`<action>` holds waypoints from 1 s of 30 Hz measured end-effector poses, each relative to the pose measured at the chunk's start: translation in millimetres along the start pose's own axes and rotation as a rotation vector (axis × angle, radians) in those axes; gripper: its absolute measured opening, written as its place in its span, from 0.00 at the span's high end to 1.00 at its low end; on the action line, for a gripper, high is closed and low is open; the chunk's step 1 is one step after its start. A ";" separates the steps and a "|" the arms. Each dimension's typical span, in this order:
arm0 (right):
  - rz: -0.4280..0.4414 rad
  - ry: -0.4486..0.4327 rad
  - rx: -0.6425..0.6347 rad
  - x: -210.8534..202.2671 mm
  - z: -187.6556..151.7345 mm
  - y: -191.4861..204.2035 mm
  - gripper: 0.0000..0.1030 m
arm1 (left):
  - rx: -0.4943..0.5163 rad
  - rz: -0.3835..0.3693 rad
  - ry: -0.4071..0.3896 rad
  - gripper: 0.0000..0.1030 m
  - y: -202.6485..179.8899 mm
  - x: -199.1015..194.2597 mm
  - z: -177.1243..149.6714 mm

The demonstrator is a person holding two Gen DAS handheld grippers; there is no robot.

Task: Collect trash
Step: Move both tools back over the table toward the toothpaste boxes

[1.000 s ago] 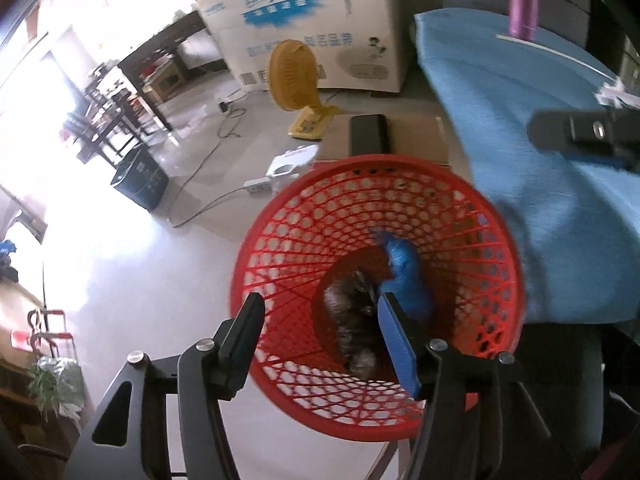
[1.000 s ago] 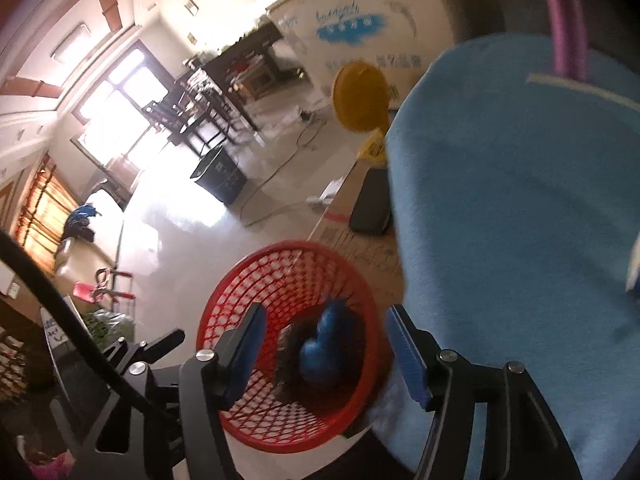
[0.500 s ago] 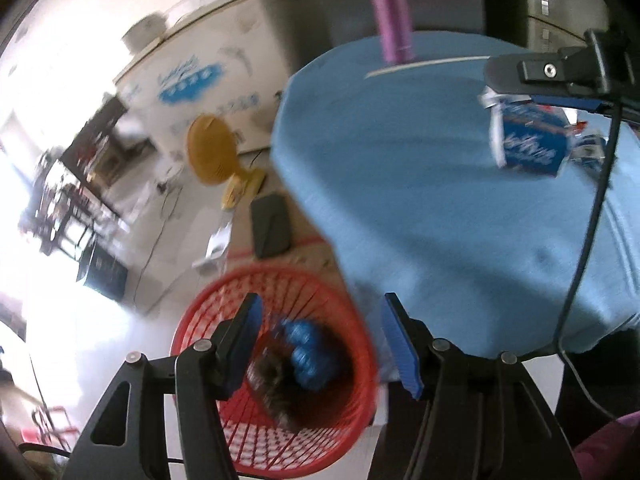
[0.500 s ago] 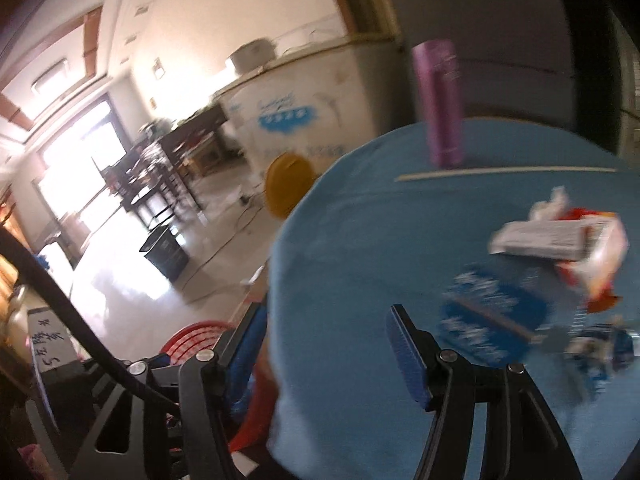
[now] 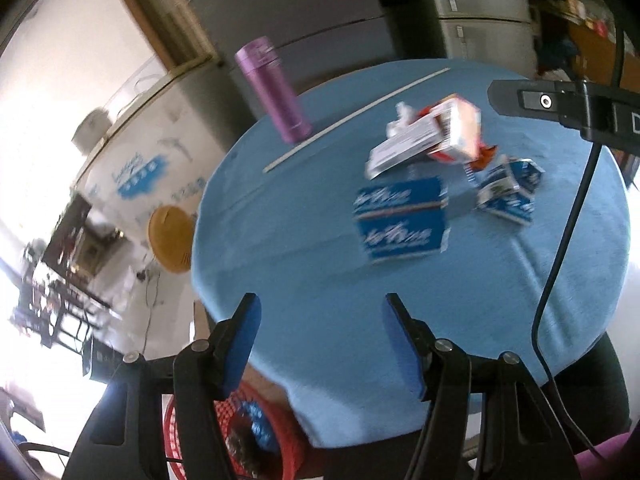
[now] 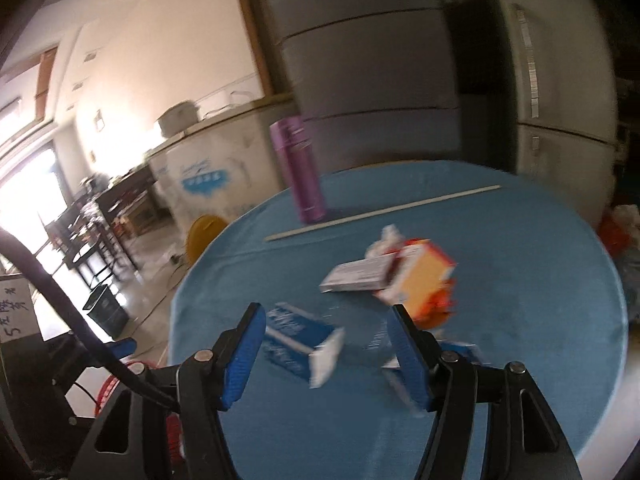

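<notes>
Trash lies on a round table with a blue cloth [image 5: 300, 280]: a blue carton [image 5: 400, 222] [image 6: 298, 342], a smaller blue carton [image 5: 508, 192] [image 6: 460, 354], an orange box [image 5: 456, 128] [image 6: 416, 276] and a white-grey flat box [image 5: 400, 148] [image 6: 356, 276]. The red mesh basket [image 5: 276, 432] [image 6: 108, 392] sits on the floor at the table's left edge with blue and dark trash inside. My left gripper [image 5: 320, 344] is open and empty above the table's near edge. My right gripper [image 6: 326, 354] is open and empty, just short of the blue carton.
A purple flask [image 5: 274, 90] [image 6: 302, 172] and a long white stick [image 5: 356, 116] [image 6: 384, 210] stand at the table's far side. A yellow fan [image 5: 172, 238], a white freezer [image 6: 200, 180] and grey fridges [image 6: 380, 80] lie beyond. A cable [image 5: 560, 248] hangs from the right gripper.
Both grippers have swung up from over the red basket to face the tabletop. The basket has dropped to the lower left of both views. Both stay open and empty.
</notes>
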State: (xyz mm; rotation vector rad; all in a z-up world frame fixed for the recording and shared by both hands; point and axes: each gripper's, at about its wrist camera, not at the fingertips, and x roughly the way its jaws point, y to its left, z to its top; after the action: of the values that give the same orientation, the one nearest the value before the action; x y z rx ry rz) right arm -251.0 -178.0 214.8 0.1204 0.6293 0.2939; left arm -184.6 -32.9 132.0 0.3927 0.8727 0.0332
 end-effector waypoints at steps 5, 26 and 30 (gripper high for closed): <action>-0.048 -0.032 0.064 -16.2 -0.8 -41.1 0.33 | 0.076 -0.010 -0.028 0.38 -30.1 -6.5 19.8; -0.091 -0.006 0.202 -21.3 -20.7 -114.0 0.33 | 0.170 -0.045 -0.013 0.38 -82.7 2.9 46.5; -0.090 0.043 0.241 -8.4 -30.7 -126.3 0.33 | 0.089 -0.094 0.061 0.37 -60.4 23.3 40.7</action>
State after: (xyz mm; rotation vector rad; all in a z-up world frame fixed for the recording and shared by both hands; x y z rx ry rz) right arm -246.2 -300.1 169.6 0.3169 0.7100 0.1327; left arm -146.8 -97.7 117.2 0.4356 0.9547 -0.0812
